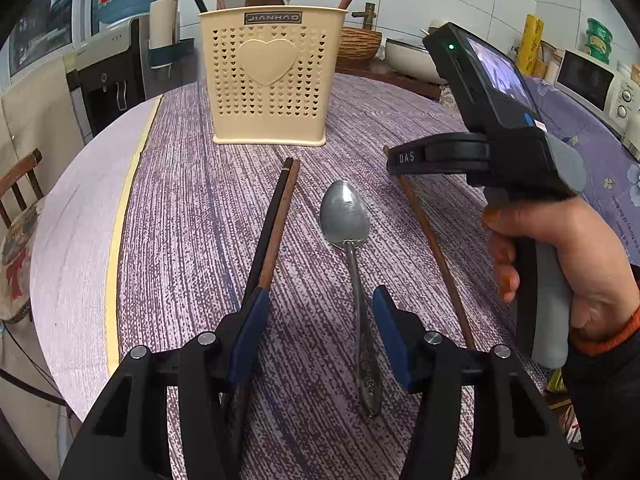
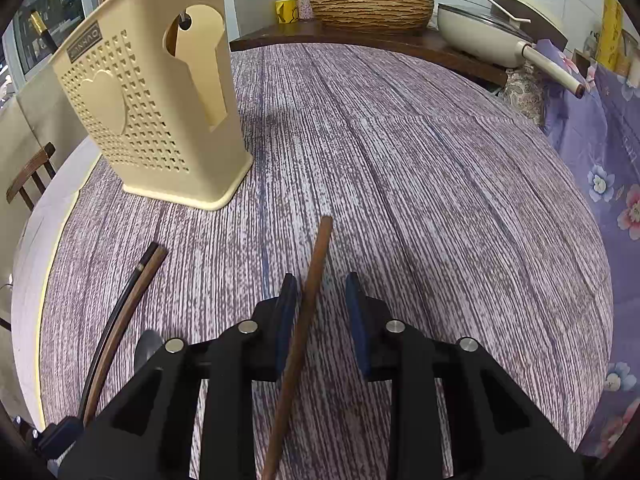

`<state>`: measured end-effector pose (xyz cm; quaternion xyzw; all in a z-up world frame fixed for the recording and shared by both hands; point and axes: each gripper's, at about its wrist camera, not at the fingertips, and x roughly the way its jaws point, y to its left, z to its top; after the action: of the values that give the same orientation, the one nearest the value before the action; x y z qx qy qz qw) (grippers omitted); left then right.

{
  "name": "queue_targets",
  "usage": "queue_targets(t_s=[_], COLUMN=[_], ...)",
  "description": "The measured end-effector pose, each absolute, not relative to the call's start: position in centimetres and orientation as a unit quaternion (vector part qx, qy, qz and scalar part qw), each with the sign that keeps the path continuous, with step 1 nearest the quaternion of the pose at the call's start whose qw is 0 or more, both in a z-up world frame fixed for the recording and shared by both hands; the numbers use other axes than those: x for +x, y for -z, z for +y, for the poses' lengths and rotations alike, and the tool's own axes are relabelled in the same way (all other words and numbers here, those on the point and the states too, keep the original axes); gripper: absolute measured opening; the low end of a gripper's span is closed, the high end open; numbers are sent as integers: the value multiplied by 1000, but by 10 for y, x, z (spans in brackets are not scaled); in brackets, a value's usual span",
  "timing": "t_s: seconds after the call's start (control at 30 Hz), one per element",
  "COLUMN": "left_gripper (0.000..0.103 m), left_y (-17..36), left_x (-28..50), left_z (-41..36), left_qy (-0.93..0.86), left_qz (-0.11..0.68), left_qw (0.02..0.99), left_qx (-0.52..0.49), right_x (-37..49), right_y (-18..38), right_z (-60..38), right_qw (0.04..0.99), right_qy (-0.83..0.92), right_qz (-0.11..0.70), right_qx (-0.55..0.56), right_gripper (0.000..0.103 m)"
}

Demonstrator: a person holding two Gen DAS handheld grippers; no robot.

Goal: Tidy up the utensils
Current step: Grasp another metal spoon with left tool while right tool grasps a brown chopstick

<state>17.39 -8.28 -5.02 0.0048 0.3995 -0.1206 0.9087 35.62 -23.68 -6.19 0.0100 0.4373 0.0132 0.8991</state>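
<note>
A cream perforated utensil holder (image 1: 269, 80) stands on the round table, with chopsticks and a spoon in it; it also shows in the right wrist view (image 2: 152, 96). A metal spoon (image 1: 347, 216) lies flat, its handle between the open fingers of my left gripper (image 1: 320, 312). A black and a brown chopstick (image 1: 276, 220) lie side by side, passing under the left finger. My right gripper (image 2: 320, 292) is open, its fingers on either side of a single brown chopstick (image 2: 316, 264) that lies on the table. The same chopstick (image 1: 436, 248) lies right of the spoon.
The purple striped tablecloth (image 2: 420, 180) covers the table. A wooden shelf at the back carries a woven basket (image 2: 372, 6) and a cream pan (image 2: 480, 28). A chair (image 1: 16, 200) stands at the left. A flowered cloth (image 2: 600, 152) is at the right.
</note>
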Motion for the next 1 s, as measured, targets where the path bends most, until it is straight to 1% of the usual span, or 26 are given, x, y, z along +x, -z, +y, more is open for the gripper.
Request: queue_targets(t_s=[0.03, 0.13, 0.17, 0.47, 0.83, 0.93, 1.0], left_gripper=[54, 54, 54, 54, 54, 52, 49], left_y=[51, 51, 50, 50, 57, 56, 56], left_x=[175, 178, 179, 198, 229, 235, 239], left_z=[-82, -82, -84, -108, -123, -127, -130], left_qy=[120, 123, 125, 141, 91, 92, 89], left_qz=[401, 404, 404, 414, 430, 434, 436], left_qw=[908, 906, 906, 900, 898, 896, 895], left_qx=[2, -3, -4, 11, 29, 31, 38], right_x=[358, 364, 364, 340, 322, 322, 322], right_y=[62, 60, 61, 61, 63, 64, 64], right_z=[-236, -234, -234, -256, -270, -269, -269], right_qw=[900, 899, 898, 892, 896, 897, 897], right_qy=[-12, -19, -23, -59, -67, -66, -66], right_qz=[436, 438, 440, 449, 440, 438, 438], right_qx=[5, -1, -2, -4, -2, -2, 1], right_gripper=[21, 11, 10, 10, 10, 10, 10])
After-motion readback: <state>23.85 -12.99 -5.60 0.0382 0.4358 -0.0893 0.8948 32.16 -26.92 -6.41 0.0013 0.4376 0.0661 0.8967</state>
